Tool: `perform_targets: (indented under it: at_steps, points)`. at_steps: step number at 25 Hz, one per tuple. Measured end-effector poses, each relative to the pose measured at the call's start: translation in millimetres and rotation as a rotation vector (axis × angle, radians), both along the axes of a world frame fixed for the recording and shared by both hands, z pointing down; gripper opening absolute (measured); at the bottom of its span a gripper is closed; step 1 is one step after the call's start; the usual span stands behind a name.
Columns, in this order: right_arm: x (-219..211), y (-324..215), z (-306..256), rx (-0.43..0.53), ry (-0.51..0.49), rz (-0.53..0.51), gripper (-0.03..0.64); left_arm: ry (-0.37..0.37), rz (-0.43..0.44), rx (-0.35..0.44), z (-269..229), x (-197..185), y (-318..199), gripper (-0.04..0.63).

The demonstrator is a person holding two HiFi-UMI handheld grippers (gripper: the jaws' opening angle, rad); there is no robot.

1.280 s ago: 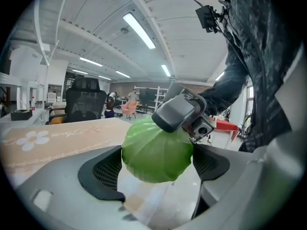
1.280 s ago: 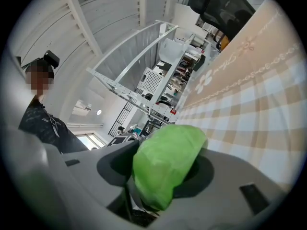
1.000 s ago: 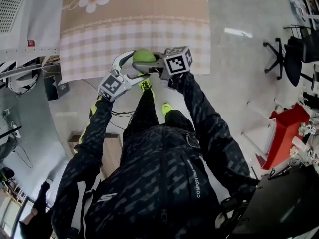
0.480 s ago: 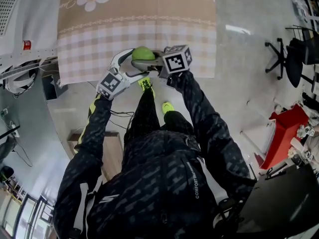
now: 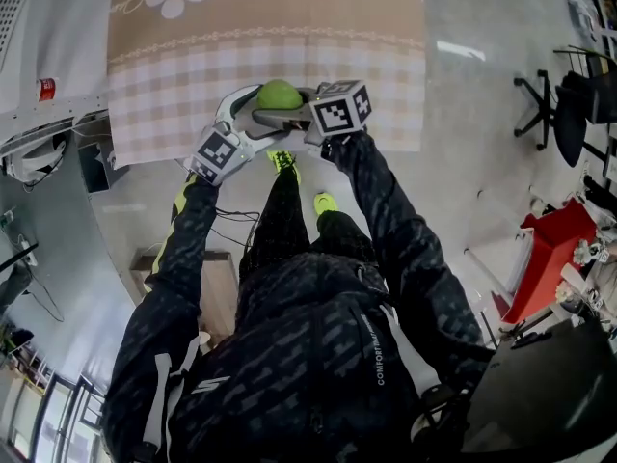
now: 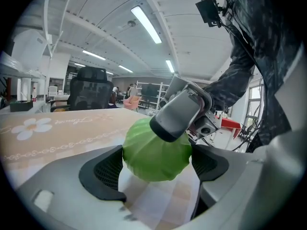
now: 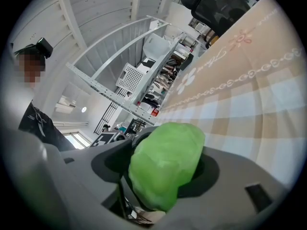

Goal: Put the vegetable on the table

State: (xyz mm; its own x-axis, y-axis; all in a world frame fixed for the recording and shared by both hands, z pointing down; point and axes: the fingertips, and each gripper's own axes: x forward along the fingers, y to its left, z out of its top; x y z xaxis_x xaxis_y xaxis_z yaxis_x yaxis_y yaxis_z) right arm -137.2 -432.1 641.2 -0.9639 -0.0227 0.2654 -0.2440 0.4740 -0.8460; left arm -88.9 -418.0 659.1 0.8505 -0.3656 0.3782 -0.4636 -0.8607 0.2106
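— Shifted toward 12 o'clock since a second ago, together with both grippers: round, bright green leafy vegetable [image 5: 280, 95], now over the checked near edge of the beige cloth-covered surface [image 5: 270, 27].

— Resting on it?

— Hard to say; close above the cloth, at least.

— Left gripper [image 6: 153, 162]?

— Fingers clamped on the vegetable, pads pressing at 9 and 3 o'clock.

— Right gripper [image 7: 163, 176]?

— Fingers just spread wider and now loosened, with the vegetable between them. Reaching in from 3 o'clock, one finger across the vegetable's top.
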Motion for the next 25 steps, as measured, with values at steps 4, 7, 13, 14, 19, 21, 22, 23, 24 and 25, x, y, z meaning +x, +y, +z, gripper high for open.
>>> perform_targets:
  at_steps: [4, 7, 13, 14, 19, 21, 22, 23, 24, 25]
  points:
    - [-2.4, -2.8, 7.6, 0.013, 0.035, -0.002, 0.288, -0.016, 0.006, -0.008, 4.8, -2.6, -4.0, 0.439]
    - [-3.0, -2.6, 13.7, 0.039, 0.093, -0.025, 0.33, -0.024, 0.004, -0.009, 7.1, -6.0, -8.4, 0.437]
    - [2.9, -7.6, 24.4, 0.048, 0.136, 0.0, 0.345, -0.045, -0.017, -0.034, 15.1, -14.8, -12.7, 0.436]
    - [4.9, -10.6, 23.9, 0.054, 0.139, 0.014, 0.345, -0.04, -0.02, -0.041, 15.3, -15.8, -13.3, 0.436]
    - [9.7, -12.4, 22.5, 0.067, 0.153, 0.013, 0.301, -0.049, -0.013, -0.047, 16.1, -16.2, -13.5, 0.434]
    - [14.3, -9.3, 23.4, 0.054, 0.157, 0.009, 0.296, -0.079, 0.001, -0.032, 16.5, -14.6, -12.3, 0.434]
    - [17.8, -8.1, 23.9, 0.041, 0.155, 0.013, 0.296, -0.089, 0.007, -0.027, 16.7, -13.7, -11.9, 0.434]
    - [22.6, -8.1, 24.1, 0.024, 0.149, 0.025, 0.296, -0.092, 0.01, -0.025, 16.9, -12.7, -11.9, 0.434]
    - [28.3, -9.7, 23.6, 0.007, 0.139, 0.046, 0.295, -0.089, 0.009, -0.027, 17.0, -11.8, -12.1, 0.434]
    - [34.1, -12.7, 22.5, -0.008, 0.128, 0.072, 0.295, -0.084, 0.006, -0.031, 17.0, -11.1, -12.5, 0.434]
